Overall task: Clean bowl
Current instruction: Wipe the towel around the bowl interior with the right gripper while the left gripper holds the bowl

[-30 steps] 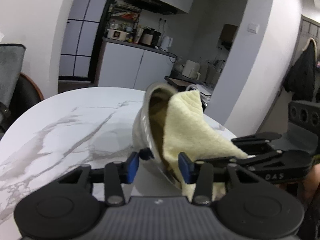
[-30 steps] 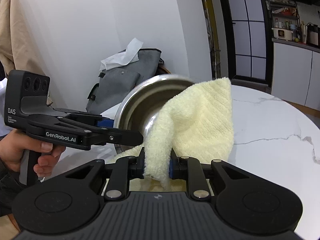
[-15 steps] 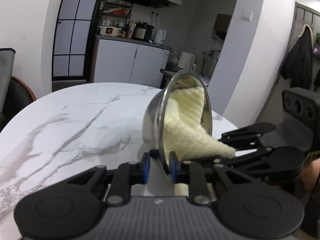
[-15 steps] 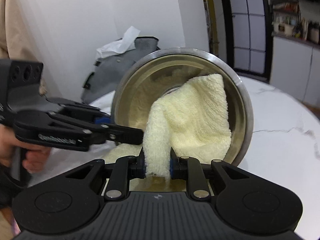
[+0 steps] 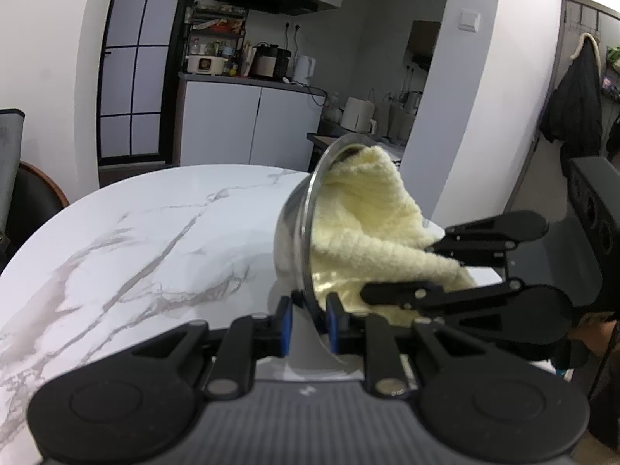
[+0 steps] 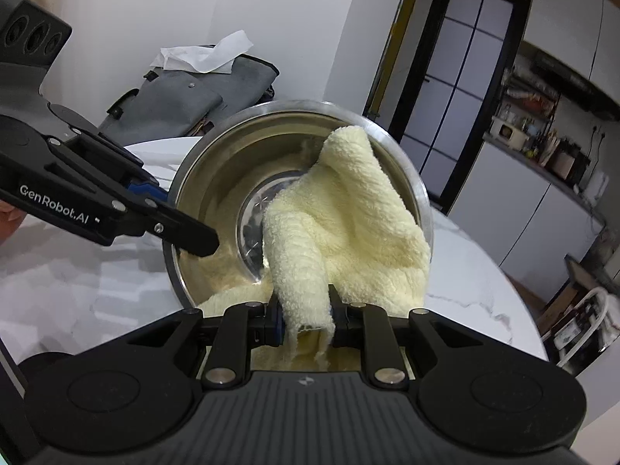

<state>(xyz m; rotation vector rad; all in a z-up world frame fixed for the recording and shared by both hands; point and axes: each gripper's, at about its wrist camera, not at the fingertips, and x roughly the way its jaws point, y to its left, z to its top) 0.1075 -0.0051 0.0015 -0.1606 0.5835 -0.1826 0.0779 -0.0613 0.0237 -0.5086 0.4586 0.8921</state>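
Bowl [image 5: 294, 232] tipped upright | rim between left fingers [image 5: 285, 319] | cloth [image 6: 341, 224] inside

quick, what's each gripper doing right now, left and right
Left gripper: has just closed, shut on the rim of the steel bowl, holding it tilted.
Right gripper: shut on the yellow cloth, which reaches into the bowl.

We get soft, even indoor light here, a bit dim toward the kitchen at the back, with a faint shadow on the marble table [image 5: 155, 232], mild glare inside the steel bowl [image 6: 217, 201], heavy fisheye bending with dark corners, and slightly soft close-up edges.
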